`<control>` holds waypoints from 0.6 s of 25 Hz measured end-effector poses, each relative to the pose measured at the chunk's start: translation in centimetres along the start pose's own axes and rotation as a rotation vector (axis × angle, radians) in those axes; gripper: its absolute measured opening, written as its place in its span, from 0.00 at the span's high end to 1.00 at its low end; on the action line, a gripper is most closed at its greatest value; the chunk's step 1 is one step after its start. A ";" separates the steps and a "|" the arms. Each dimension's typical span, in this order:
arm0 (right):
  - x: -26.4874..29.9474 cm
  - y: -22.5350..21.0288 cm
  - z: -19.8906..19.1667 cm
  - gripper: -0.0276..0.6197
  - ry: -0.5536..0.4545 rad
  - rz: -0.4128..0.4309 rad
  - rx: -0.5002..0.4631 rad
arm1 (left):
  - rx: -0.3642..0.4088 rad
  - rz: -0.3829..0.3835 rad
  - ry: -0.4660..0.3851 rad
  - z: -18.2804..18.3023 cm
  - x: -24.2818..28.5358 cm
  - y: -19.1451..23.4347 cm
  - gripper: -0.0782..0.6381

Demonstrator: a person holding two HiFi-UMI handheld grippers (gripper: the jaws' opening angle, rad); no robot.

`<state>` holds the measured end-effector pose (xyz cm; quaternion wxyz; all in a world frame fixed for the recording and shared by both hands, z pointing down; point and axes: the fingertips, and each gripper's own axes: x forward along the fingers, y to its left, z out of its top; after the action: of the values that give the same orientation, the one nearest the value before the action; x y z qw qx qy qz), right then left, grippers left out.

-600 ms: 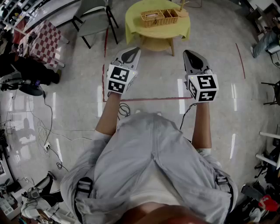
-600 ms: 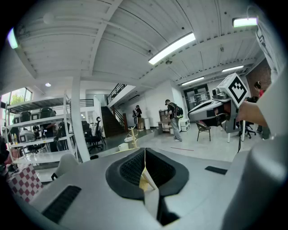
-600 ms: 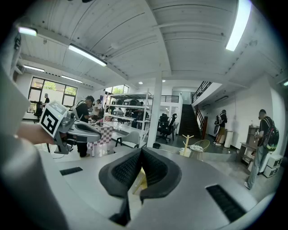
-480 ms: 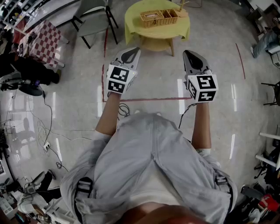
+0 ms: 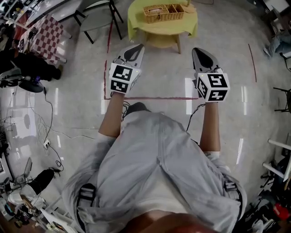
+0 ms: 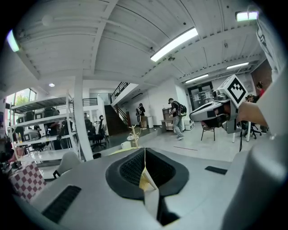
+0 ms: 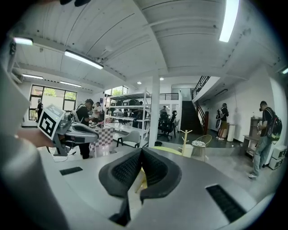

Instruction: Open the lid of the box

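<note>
A wicker box [image 5: 163,12] with compartments sits on a round yellow table [image 5: 182,28] at the top of the head view; I cannot make out its lid. My left gripper [image 5: 135,49] and right gripper [image 5: 200,51] are held side by side in front of the person, short of the table and pointing toward it. In the left gripper view the black pads of the left gripper [image 6: 145,155] meet with nothing between them. The right gripper [image 7: 140,156] likewise has its pads together and empty. Each gripper view shows the other gripper at its side.
A grey chair [image 5: 93,18] stands left of the table and a checkered table [image 5: 45,38] lies further left. Red tape [image 5: 150,97] marks the floor under the grippers. Cables [image 5: 50,132] trail on the left. People stand far off in the room.
The person has stepped forward: the table and box have slid toward the top edge and a shoe now shows below the left gripper. Both grippers stay shut.
</note>
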<state>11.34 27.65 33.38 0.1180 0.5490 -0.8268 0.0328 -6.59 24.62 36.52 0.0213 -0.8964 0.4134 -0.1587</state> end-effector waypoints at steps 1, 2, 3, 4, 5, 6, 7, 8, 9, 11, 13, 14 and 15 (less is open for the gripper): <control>0.0 -0.2 -0.2 0.92 0.003 0.003 0.004 | -0.001 0.002 0.001 0.0 0.1 -0.1 0.85; 0.0 -0.5 -0.4 0.92 0.004 0.004 0.008 | -0.001 0.004 0.002 0.0 0.3 -0.3 0.85; 0.0 -0.7 -0.5 0.92 0.002 0.006 0.012 | 0.000 0.004 0.003 0.0 0.5 -0.4 0.85; 0.0 -0.9 -0.6 0.92 0.000 0.008 0.017 | 0.001 0.003 0.004 0.0 0.8 -0.4 0.85; 0.1 -1.1 -0.7 0.92 -0.002 0.010 0.021 | 0.002 0.002 0.006 -0.1 1.1 -0.4 0.85; 0.4 -1.3 -0.9 0.92 -0.002 0.011 0.025 | 0.003 0.000 0.007 -0.1 1.5 -0.4 0.85; 0.6 -1.6 -1.0 0.92 -0.001 0.011 0.027 | 0.002 -0.002 0.008 -0.2 1.8 -0.3 0.85; 1.0 -1.8 -1.1 0.92 0.003 0.010 0.028 | 0.002 -0.004 0.011 -0.3 2.2 -0.2 0.85; 1.4 -2.0 -1.3 0.92 0.007 0.010 0.028 | 0.001 -0.007 0.015 -0.4 2.7 -0.1 0.85; 2.3 -2.3 -1.6 0.92 0.017 0.010 0.028 | -0.002 -0.013 0.021 -0.9 3.6 0.4 0.85; 3.6 -2.6 -1.8 0.92 0.025 0.008 0.027 | -0.009 -0.018 0.020 -1.3 4.7 1.3 0.85; 4.4 -2.8 -1.8 0.92 0.028 0.006 0.027 | -0.013 -0.021 0.018 -1.4 5.4 1.9 0.85; 5.4 -3.1 -1.7 0.92 0.030 0.002 0.027 | -0.016 -0.023 0.015 -1.4 6.1 2.7 0.85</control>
<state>12.50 21.91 36.07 0.1227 0.5489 -0.8251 0.0525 -5.26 18.44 39.04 0.0093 -0.8999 0.4046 -0.1624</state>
